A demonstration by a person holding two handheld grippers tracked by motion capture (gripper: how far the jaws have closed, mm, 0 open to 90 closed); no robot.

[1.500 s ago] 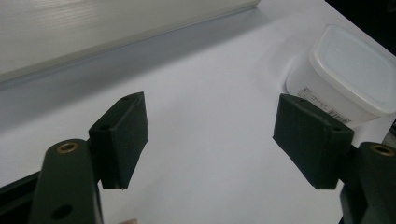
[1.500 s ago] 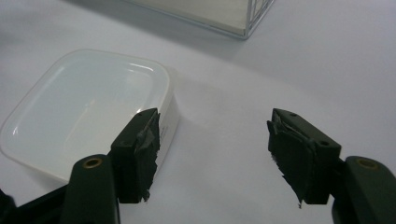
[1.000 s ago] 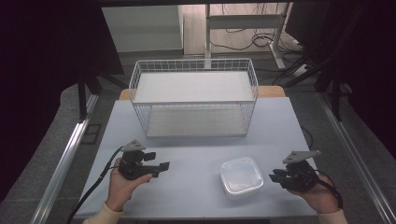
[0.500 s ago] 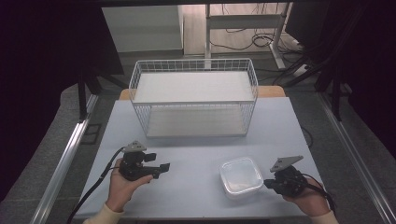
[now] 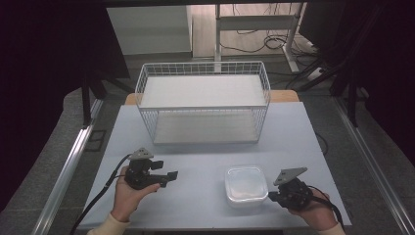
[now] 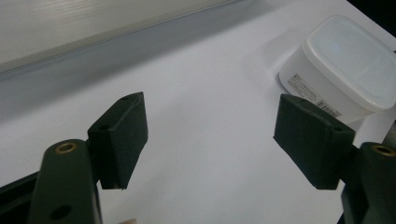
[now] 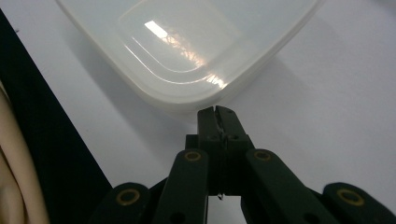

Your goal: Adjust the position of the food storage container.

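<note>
On the left of the table (image 5: pixel 205 161) we saw the left gripper (image 5: pixel 164 177) held low in the person's left hand (image 5: pixel 128 195), its cable (image 5: pixel 98 198) trailing off the near edge. Its jaws stood wide apart with nothing between them; in the left gripper view the gripper (image 6: pixel 210 135) faced bare tabletop, and the tub (image 6: pixel 343 65) lay beyond its right pad.

At the middle back of the table we saw the wire basket (image 5: pixel 203 100), well apart from both grippers.

Right of centre, near the front edge, sat the tub (image 5: pixel 245 185), a translucent white box with its lid on. Just beside it, on its right, we saw the right gripper (image 5: pixel 272 195) in the right hand (image 5: pixel 313 213). In the right gripper view the gripper (image 7: pixel 217 115) had its jaws pressed together, gripping nothing, the tips right at the tub's (image 7: pixel 187 51) near corner; we could not tell whether they touched it.
</note>
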